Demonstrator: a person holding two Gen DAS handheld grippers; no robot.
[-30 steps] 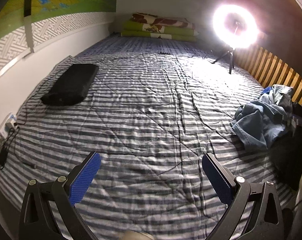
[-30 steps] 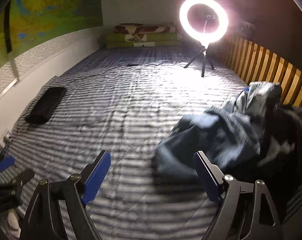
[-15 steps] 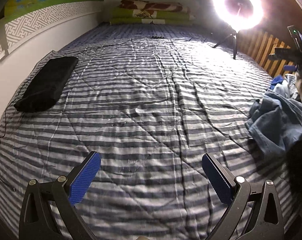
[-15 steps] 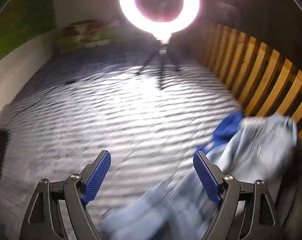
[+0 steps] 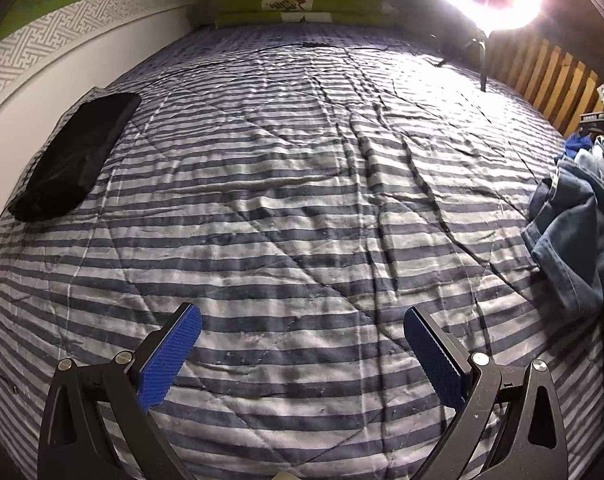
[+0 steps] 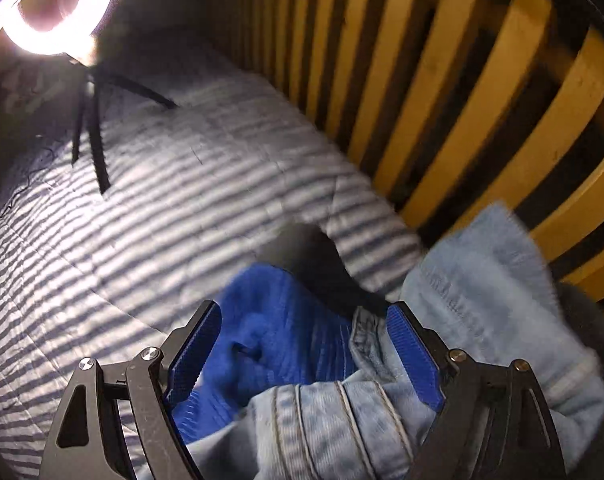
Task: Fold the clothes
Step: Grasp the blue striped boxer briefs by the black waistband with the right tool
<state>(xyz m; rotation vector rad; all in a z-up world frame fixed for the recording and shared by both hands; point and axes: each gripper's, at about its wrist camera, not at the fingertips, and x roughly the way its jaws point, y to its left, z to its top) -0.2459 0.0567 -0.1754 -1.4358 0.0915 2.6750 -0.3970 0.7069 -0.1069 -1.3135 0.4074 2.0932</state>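
Left wrist view: the left gripper (image 5: 302, 354) hangs with jaws wide apart over bare quilt (image 5: 286, 208); the clothes pile (image 5: 573, 236) lies well off to its right.

Right wrist view: the right gripper (image 6: 302, 354), jaws apart and holding nothing, sits directly over the pile's jeans (image 6: 341, 420), so it is nearer.
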